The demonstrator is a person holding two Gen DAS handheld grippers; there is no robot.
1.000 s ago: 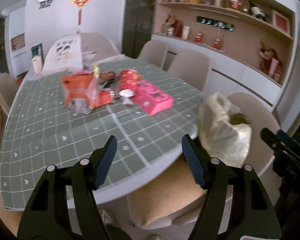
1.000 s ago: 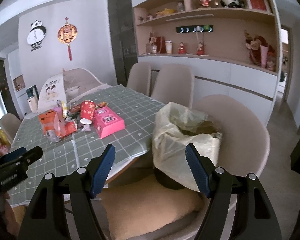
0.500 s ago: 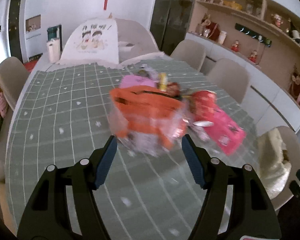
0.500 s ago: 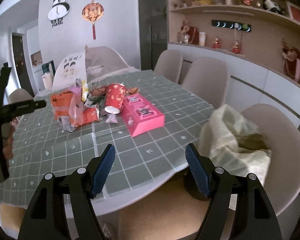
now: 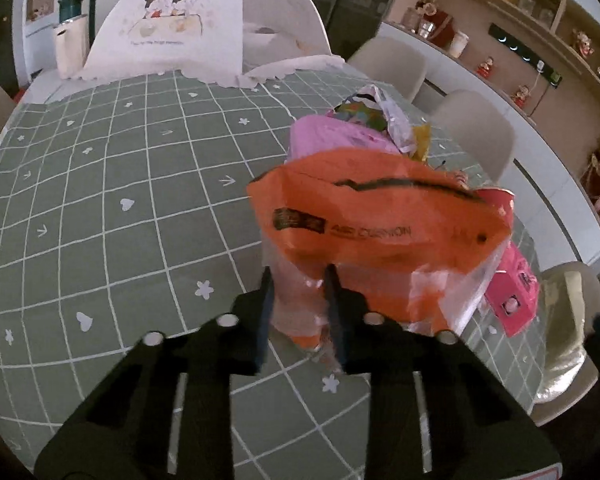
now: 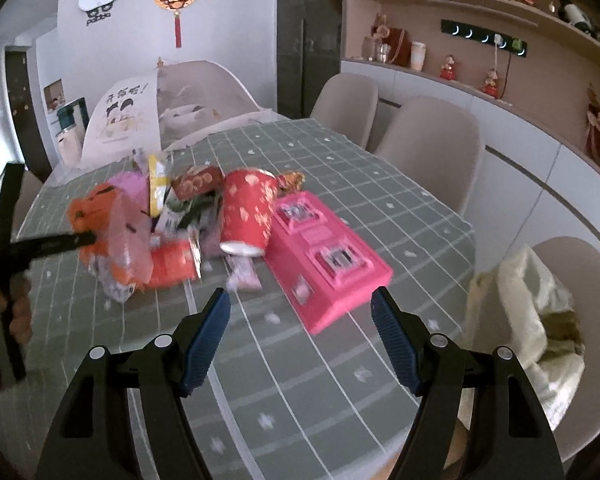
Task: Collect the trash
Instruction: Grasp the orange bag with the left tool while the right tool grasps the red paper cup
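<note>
A heap of trash lies on the green checked tablecloth [image 5: 120, 200]. My left gripper [image 5: 298, 276] is shut on the clear lower part of an orange and clear plastic bag [image 5: 380, 228]; the bag also shows in the right wrist view [image 6: 112, 236]. Behind it lie a pink bag [image 5: 332, 140] and wrappers. My right gripper [image 6: 300, 300] is open and empty above the table, just short of a pink box [image 6: 324, 256] and a tipped red paper cup [image 6: 248, 216]. A bin lined with a pale yellow bag [image 6: 528, 300] stands at the table's right edge.
Beige chairs [image 6: 428, 152] line the table's far side, with a shelf wall of ornaments [image 6: 480, 48] behind. A white domed food cover [image 5: 188, 28] sits at the table's far end. The left gripper's handle [image 6: 4, 240] shows at left in the right wrist view.
My left gripper moved in over the table and closed on the orange bag. My right gripper swung left from the bin toward the trash heap and stayed open.
</note>
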